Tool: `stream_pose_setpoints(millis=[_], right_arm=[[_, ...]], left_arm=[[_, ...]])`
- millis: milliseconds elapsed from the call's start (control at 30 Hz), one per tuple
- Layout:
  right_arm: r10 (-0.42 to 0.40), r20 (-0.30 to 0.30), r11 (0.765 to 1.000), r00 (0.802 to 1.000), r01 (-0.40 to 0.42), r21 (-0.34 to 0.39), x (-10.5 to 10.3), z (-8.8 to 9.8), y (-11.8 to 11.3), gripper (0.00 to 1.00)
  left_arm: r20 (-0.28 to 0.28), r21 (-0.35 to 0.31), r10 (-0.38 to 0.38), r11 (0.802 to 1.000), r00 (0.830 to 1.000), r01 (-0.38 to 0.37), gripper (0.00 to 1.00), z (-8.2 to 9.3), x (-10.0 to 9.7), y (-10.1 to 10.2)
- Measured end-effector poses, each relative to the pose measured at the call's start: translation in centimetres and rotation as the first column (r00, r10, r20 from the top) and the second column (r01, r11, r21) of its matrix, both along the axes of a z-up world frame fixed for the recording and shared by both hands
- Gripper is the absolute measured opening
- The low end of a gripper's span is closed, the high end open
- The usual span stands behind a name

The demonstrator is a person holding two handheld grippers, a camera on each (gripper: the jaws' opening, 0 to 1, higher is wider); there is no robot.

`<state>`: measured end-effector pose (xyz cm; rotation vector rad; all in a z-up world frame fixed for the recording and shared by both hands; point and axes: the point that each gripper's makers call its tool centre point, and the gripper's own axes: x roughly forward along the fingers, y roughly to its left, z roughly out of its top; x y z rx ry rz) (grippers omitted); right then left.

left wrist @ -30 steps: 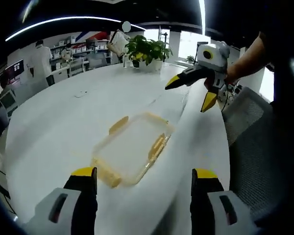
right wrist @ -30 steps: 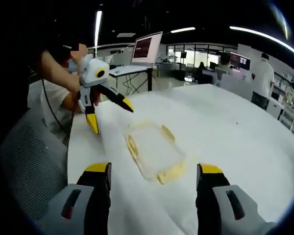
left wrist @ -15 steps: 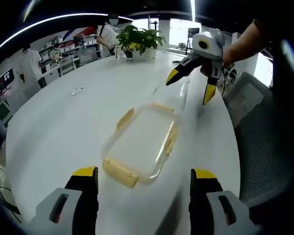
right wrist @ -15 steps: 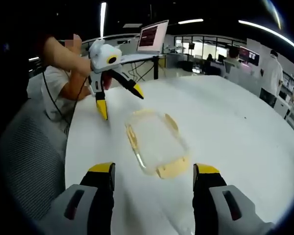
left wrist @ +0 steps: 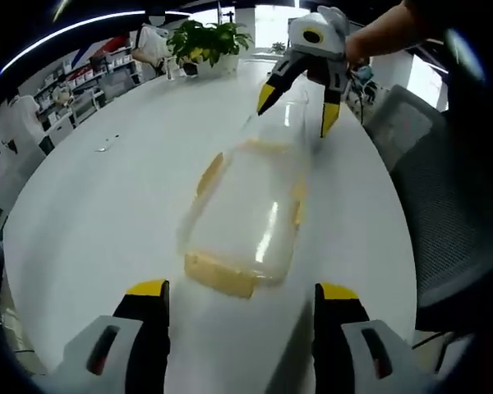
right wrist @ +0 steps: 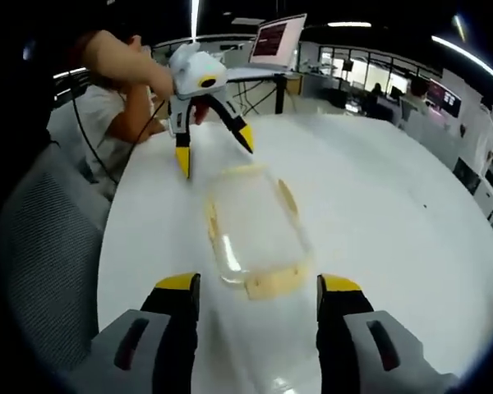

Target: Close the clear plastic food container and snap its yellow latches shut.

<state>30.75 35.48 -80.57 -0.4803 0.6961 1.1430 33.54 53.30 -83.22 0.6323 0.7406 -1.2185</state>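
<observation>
I have one clear container [left wrist: 245, 215] lying flat on the white desk [left wrist: 99, 205], between my two hand-held grippers. Its lid looks to be already down on the box, though the blur keeps me from being sure it is fully seated. So closing seems done or nearly so, and I judge the latching is what remains.

I count four yellow latches, one per side. In the left gripper view the near-end latch [left wrist: 220, 275] sticks out flat toward me, and it does not look snapped down. The side latches [left wrist: 209, 172] also appear splayed outward, not pressed against the walls. The far-end latch [left wrist: 267, 146] is too blurred to judge. In the right gripper view the near-end latch [right wrist: 273, 281] sits just ahead of my jaws, again folded outward.

My left hand-held gripper [left wrist: 240, 289] has its jaws spread wide, holding nothing, with the container's end just ahead of them. My right hand-held gripper [right wrist: 259, 283] is likewise spread and empty, at the opposite end. Each one shows up in the other's view, hovering at the far end of the container with jaws apart.

None of the four latches is shut that I can confirm, so I take all four as still to do.

Elsewhere: one potted plant [left wrist: 204, 41] at the far edge of the desk, one mesh chair [left wrist: 431, 205] beside it, one laptop [right wrist: 278, 37] on a stand behind.
</observation>
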Motion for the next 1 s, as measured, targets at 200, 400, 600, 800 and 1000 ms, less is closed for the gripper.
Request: stream_pose_setpoints(millis=[200, 400, 600, 800, 1000], right_arm=[[0.044, -0.023, 0.996, 0.999, -0.046, -0.071, 0.5, -0.8, -0.3, 0.57], [0.100, -0.039, 0.983, 0.994, -0.105, -0.153, 1.1, -1.6, -0.4, 0.56], [0.156, -0.095, 0.958, 0.983, -0.174, -0.228, 1.0, -2.9, -0.4, 0.52], [0.172, -0.084, 0.947, 0.981, -0.189, -0.258, 1.6, -3.3, 0.1, 0.49], [0.196, -0.093, 0.933, 0.976, -0.215, -0.288, 1.8, -3.7, 0.2, 0.44]], left_arm=[[0.006, 0.044, -0.062, 0.997, 0.998, 0.062, 0.65, -0.5, 0.6, -0.4], [0.020, 0.070, -0.129, 0.989, 0.991, 0.127, 0.62, -0.6, 1.2, -0.9], [0.013, 0.113, -0.178, 0.978, 0.984, 0.176, 0.58, -0.8, 1.8, -0.7], [0.010, 0.140, -0.230, 0.964, 0.973, 0.226, 0.54, -1.2, 1.9, -0.9], [-0.015, 0.128, -0.250, 0.960, 0.968, 0.249, 0.46, -1.3, 1.7, -1.3]])
